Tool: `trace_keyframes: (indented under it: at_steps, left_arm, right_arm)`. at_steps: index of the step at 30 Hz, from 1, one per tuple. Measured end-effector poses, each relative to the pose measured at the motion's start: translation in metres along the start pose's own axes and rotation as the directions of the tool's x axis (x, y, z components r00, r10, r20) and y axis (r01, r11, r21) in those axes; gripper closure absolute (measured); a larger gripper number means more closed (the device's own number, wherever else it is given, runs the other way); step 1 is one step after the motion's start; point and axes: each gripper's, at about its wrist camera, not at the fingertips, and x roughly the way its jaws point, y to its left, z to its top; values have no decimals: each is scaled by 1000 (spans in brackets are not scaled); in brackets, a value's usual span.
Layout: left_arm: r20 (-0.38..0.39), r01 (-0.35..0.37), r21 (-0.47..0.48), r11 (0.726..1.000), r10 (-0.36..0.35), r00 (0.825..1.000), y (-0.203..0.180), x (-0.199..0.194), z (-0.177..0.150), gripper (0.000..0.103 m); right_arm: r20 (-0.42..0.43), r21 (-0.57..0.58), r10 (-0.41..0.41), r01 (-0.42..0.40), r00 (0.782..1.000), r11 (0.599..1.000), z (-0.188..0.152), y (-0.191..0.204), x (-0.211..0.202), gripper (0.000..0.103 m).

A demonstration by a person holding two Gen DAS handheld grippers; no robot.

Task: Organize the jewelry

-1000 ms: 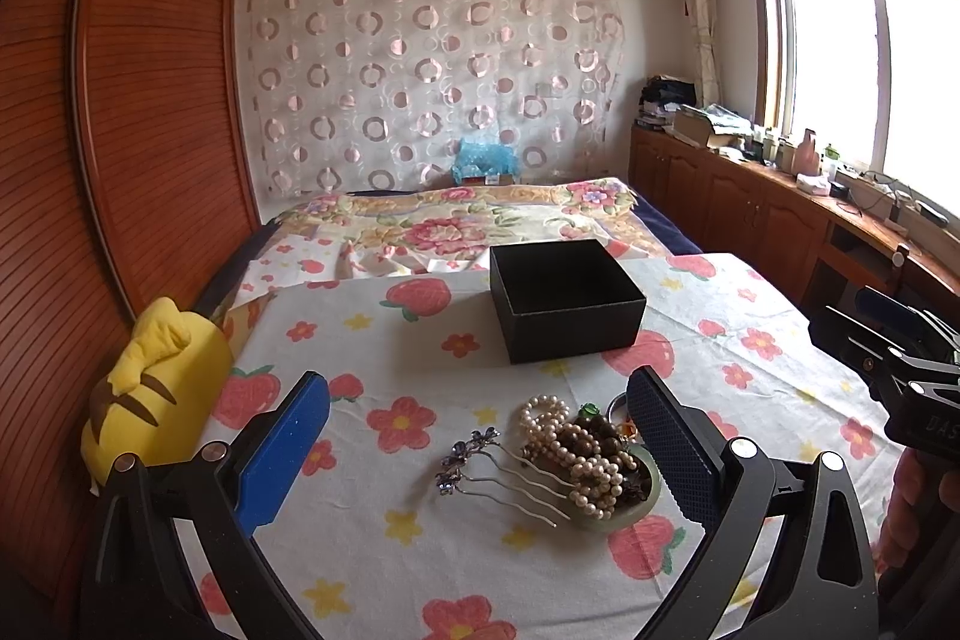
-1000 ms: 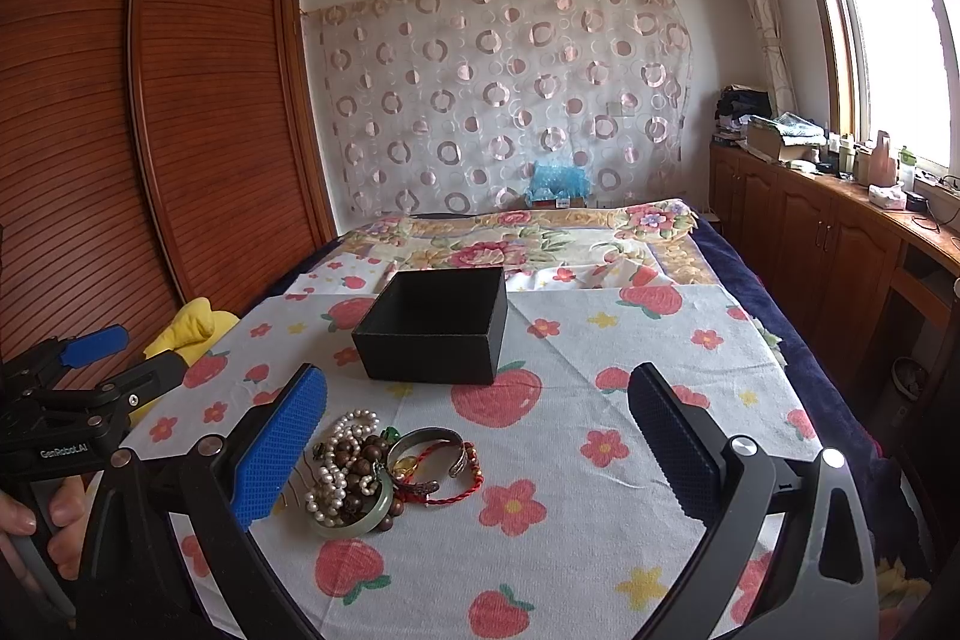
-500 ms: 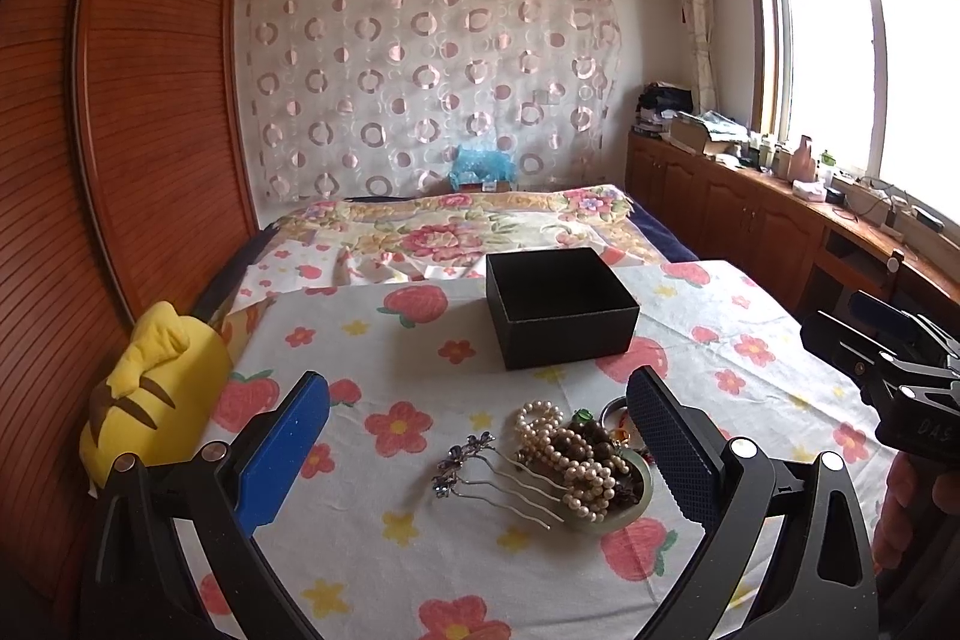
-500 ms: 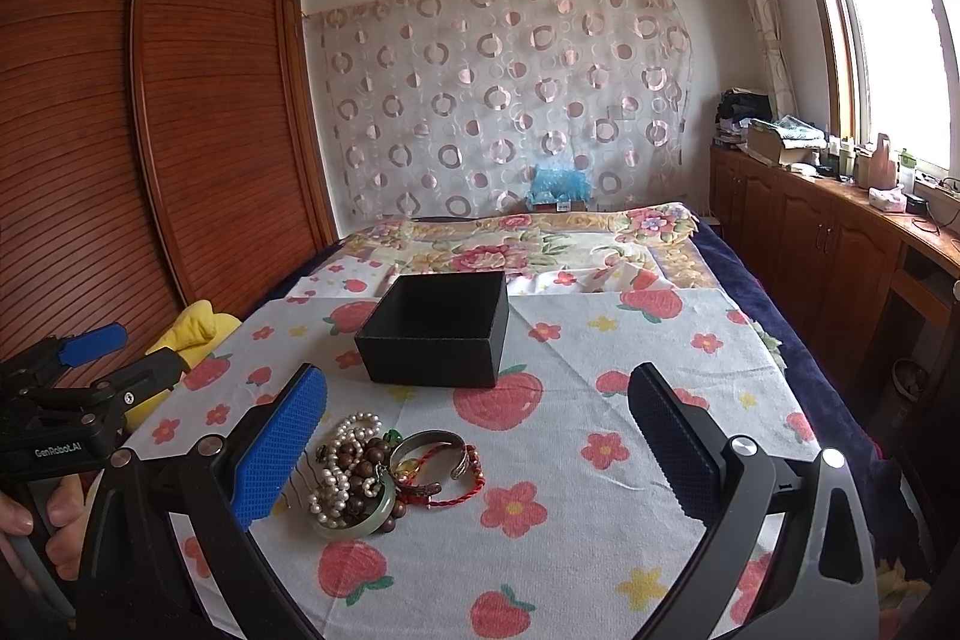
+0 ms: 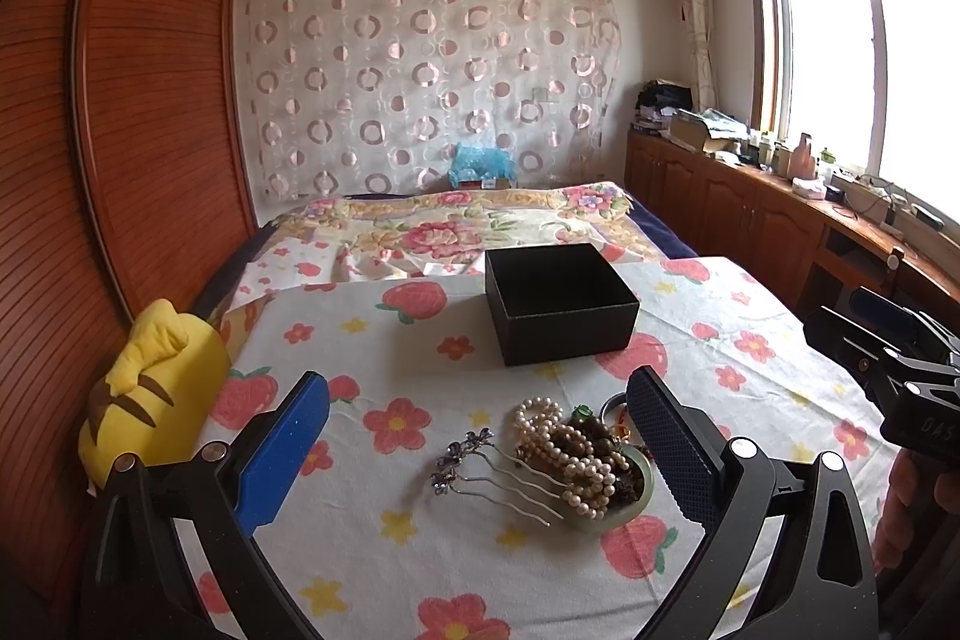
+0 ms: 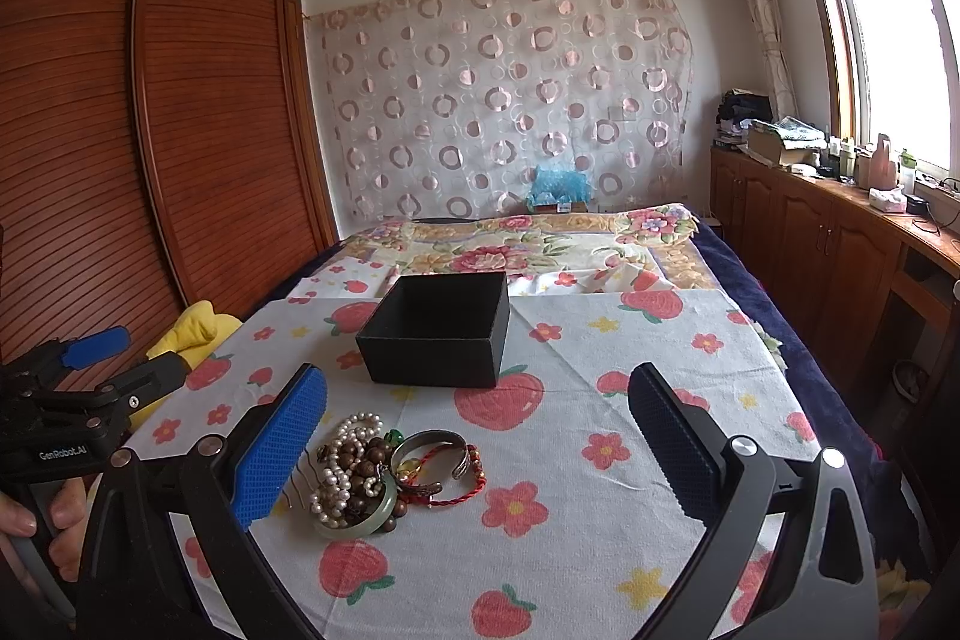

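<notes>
Daylight via blown-out window point(image 5: 864, 52), fisheye-warped edges

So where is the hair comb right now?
In the left wrist view the hair comb lies on the tablecloth, on the left of the jewelry pile, its prongs pointing toward the green bangle, in front of the black box.

Each camera sits on a gripper and looks forward between its two fingers, down a little at the flowery cloth point(image 5: 420, 550) and on toward the far curtain point(image 5: 420, 70). The left camera is low and close, with the pile of jewelry point(image 5: 576, 454) just ahead, a bit to its right. The right camera is also close, with the same pile point(image 6: 372, 472) ahead on its left. Both views share the pile, the black box point(image 5: 561, 304) behind it, the bed, the curtain and the window side. Each view catches the other gripper at its edge.
</notes>
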Motion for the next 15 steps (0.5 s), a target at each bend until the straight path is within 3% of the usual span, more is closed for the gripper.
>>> trace_keyframes:
  at_steps: [15]
  left_arm:
    - [5, 3, -2, 1000, -3, 1000, -1, -6, -1, 7]
  right_arm:
    - [2, 0, 1, -1, 1000, 1000, -1, 0, 0, 2]
